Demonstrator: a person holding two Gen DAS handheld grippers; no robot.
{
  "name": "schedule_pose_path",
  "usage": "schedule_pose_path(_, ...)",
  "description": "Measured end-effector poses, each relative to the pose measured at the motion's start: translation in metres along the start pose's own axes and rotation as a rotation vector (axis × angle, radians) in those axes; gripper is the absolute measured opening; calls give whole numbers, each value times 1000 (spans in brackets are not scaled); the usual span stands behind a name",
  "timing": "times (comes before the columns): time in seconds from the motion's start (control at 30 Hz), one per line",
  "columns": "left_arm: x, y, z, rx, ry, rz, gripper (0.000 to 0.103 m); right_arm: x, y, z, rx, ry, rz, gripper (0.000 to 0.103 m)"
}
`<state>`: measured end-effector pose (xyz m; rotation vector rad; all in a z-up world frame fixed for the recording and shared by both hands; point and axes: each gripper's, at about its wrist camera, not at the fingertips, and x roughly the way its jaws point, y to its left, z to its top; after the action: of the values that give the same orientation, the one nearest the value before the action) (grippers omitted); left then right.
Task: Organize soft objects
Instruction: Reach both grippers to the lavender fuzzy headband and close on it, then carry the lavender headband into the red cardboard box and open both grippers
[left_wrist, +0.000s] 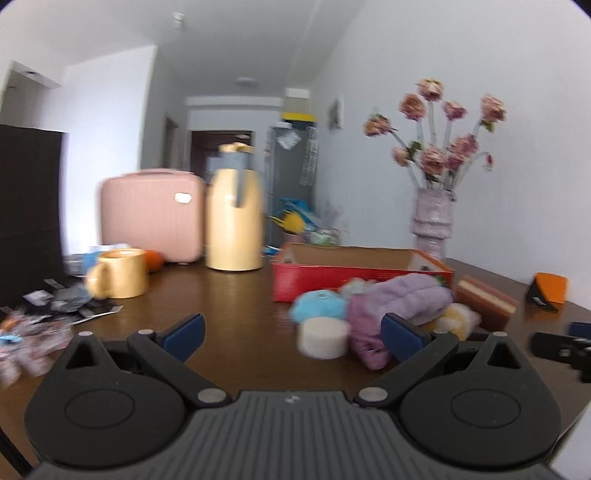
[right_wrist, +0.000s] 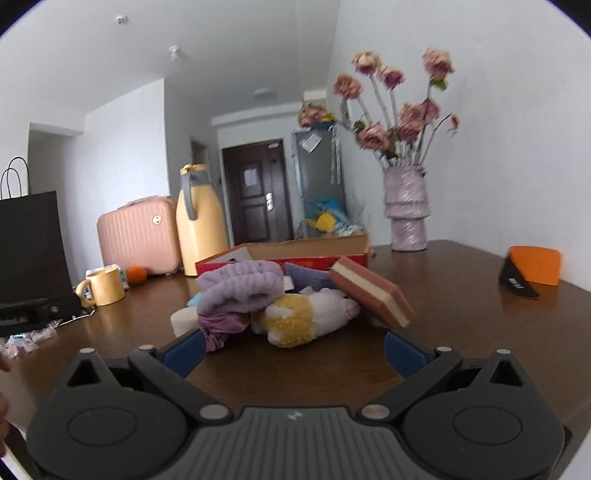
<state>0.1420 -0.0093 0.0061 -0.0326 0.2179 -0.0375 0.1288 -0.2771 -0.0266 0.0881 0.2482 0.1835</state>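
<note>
A heap of soft things lies on the brown table in front of an open red cardboard box (left_wrist: 295, 284) (right_wrist: 354, 256). It holds a lilac fluffy cloth (left_wrist: 406, 295) (right_wrist: 240, 291), a yellow-and-white plush toy (right_wrist: 306, 317), a pink and cream sponge block (left_wrist: 487, 299) (right_wrist: 373, 295), a white round sponge (left_wrist: 323, 338) (right_wrist: 184, 319) and a light blue plush (left_wrist: 319, 304). My left gripper (left_wrist: 291, 334) stands open just short of the heap, nothing between its fingers. My right gripper (right_wrist: 293, 349) is open too, close in front of the plush toy.
A yellow mug (left_wrist: 120, 273) (right_wrist: 105, 286), a cream thermos jug (left_wrist: 234, 214) (right_wrist: 199, 221), a pink case (left_wrist: 151, 214) (right_wrist: 136, 236) and an orange fruit (right_wrist: 136, 275) stand at the left. A vase of flowers (right_wrist: 406, 206) and an orange-black object (right_wrist: 532, 271) are at the right. Wrappers (left_wrist: 48, 317) litter the left edge.
</note>
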Motion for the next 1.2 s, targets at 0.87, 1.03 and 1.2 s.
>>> schedule_pose_path(0.87, 149, -22, 13, -193, 225, -322, 17, 191, -30, 47, 287, 197, 290, 22)
schedule_pose_path(1.03, 114, -24, 27, -162, 162, -349, 15, 156, -12, 53, 230, 145, 262, 21)
schedule_pose_path(1.2, 82, -26, 27, -124, 222, -369, 14, 98, 2, 50, 211, 105, 227, 22)
